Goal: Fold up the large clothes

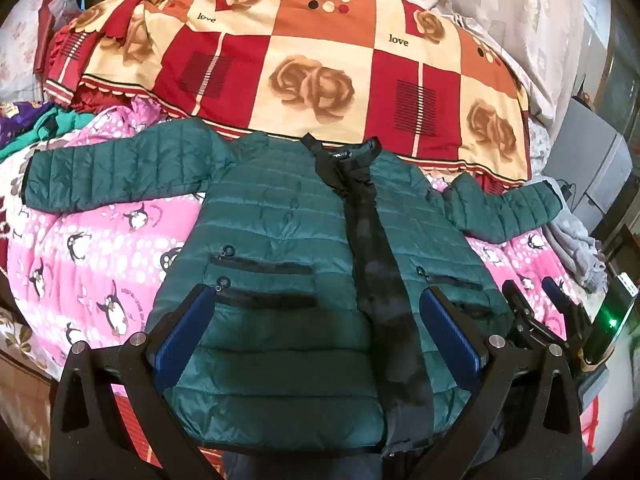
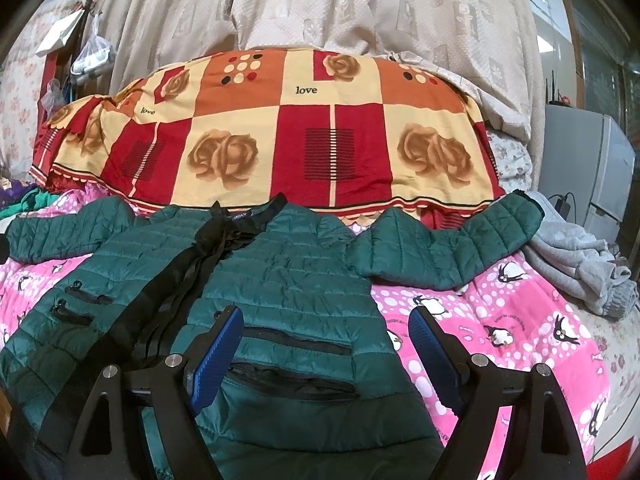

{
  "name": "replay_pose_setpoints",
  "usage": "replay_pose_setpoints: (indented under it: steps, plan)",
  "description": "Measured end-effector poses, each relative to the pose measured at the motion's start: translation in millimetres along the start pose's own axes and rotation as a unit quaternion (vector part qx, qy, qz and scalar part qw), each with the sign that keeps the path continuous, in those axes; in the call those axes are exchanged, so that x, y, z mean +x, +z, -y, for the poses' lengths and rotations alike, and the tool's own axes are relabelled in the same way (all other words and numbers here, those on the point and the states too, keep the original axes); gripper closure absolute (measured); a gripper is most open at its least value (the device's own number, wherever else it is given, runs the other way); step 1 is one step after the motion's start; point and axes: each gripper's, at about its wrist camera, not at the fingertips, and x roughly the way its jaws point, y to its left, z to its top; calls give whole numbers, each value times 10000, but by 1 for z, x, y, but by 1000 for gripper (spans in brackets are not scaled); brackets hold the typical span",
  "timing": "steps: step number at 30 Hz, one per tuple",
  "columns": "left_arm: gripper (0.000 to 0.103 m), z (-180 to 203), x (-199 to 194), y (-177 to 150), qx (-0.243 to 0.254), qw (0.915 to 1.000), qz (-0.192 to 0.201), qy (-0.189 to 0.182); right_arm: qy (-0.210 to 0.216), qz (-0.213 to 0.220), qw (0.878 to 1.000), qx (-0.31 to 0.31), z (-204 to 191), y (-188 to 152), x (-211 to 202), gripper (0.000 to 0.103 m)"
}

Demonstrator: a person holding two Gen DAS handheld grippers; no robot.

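Ahead, your patchwork quilt [image 2: 280, 136] touches collar; grey garment [image 2: 580, 268] near sleeve. Green jacket [image 1: 280, 240] flat, sleeves spread. Left gripper [image 1: 320, 336], right gripper [image 2: 324, 360] both apart.

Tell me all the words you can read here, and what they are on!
"love": printed on the red, orange and cream rose-patterned quilt, in more than one place.
White letters on the black neck label of the green quilted puffer jacket: too blurred to read.
Small print by the penguins on the pink penguin blanket: too small.
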Motion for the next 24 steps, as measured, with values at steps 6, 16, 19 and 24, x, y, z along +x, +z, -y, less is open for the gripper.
replay_pose_setpoints:
  steps: [6,16,19,24]
  plan:
    - [0,-2,2,-2,-46,10000,-16,-26,-2,-20,10000,-1,0,1,0,21]
    - [0,-2,4,-5,-80,10000,-28,-13,-3,179,9998,58,1,1,-2,21]
    - [0,-3,4,-5,-98,9999,-31,1,-10,165,9999,47,0,1,-2,21]
    - [0,-4,4,-5,-106,9999,-32,-7,12,389,9991,164,3,1,-4,21]
